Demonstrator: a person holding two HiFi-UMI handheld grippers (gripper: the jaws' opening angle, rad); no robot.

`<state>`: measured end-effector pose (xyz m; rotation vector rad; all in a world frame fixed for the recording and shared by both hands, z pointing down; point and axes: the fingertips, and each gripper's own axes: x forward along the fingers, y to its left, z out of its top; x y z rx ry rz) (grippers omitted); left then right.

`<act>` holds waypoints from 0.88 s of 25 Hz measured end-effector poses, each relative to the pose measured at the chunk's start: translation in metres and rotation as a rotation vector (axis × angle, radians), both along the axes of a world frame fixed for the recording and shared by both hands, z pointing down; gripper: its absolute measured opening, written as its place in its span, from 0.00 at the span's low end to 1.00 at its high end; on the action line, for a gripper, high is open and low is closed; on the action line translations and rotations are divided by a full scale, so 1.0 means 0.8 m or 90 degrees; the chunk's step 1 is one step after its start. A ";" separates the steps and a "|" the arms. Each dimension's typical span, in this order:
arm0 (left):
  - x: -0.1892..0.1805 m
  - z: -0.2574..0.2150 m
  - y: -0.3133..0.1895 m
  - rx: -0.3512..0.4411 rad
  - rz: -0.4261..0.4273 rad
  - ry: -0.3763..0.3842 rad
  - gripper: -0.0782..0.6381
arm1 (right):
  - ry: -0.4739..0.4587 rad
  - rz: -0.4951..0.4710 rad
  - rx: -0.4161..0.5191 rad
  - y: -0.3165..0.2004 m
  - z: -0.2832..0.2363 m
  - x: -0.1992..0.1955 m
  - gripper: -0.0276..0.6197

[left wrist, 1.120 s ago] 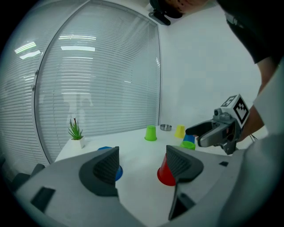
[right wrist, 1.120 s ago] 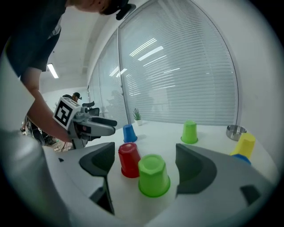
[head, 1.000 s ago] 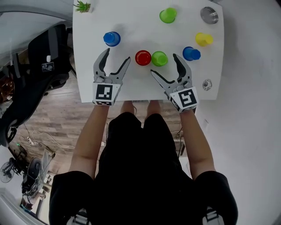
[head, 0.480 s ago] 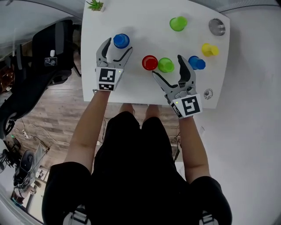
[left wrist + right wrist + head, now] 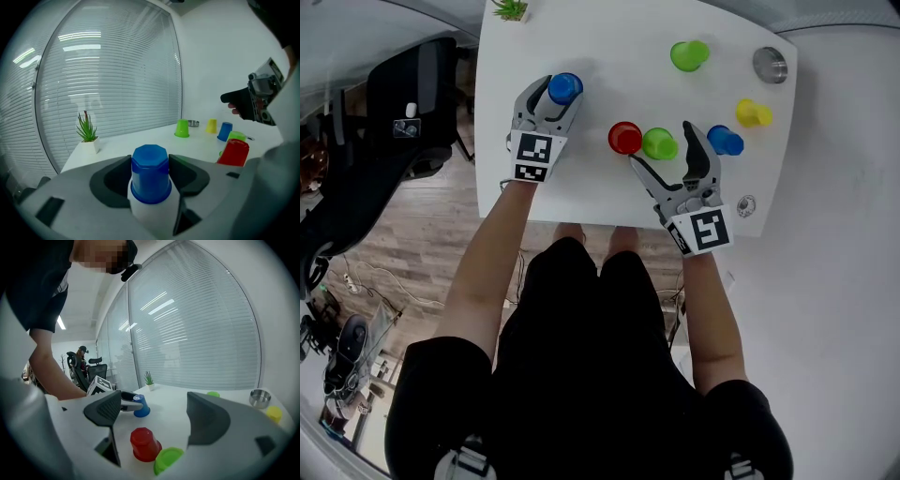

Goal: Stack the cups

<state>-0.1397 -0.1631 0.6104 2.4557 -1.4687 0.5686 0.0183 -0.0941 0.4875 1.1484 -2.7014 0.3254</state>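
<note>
left gripper (image 5: 551,94): jaws just closing, now pressed on the upside-down blue cup (image 5: 565,87), upper left of the table (image 5: 581,192)
right gripper (image 5: 664,148): wide apart, empty, just below red cup (image 5: 625,138) and green cup (image 5: 659,143), centre

No lettering or number can be read (left marker cube (image 5: 532,157) and right marker cube (image 5: 700,231) show only square patterns).

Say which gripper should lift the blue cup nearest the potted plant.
Left. The left gripper already has the upside-down blue plastic cup between its fingers, which have just been closing on it. The right gripper stands open farther off, by the upside-down red plastic cup.
</note>
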 end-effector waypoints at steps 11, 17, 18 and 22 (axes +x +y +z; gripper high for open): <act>0.016 -0.035 0.018 0.021 0.030 0.012 0.45 | 0.002 0.014 0.003 -0.002 -0.005 0.007 0.70; 0.047 -0.030 0.060 0.008 0.076 0.006 0.45 | -0.001 0.030 0.006 0.000 -0.006 0.021 0.69; 0.052 -0.029 0.066 0.007 0.082 0.006 0.45 | -0.002 0.031 0.005 0.001 -0.005 0.023 0.69; 0.065 -0.020 0.086 -0.006 0.089 0.012 0.45 | -0.002 0.034 0.005 0.008 -0.001 0.026 0.68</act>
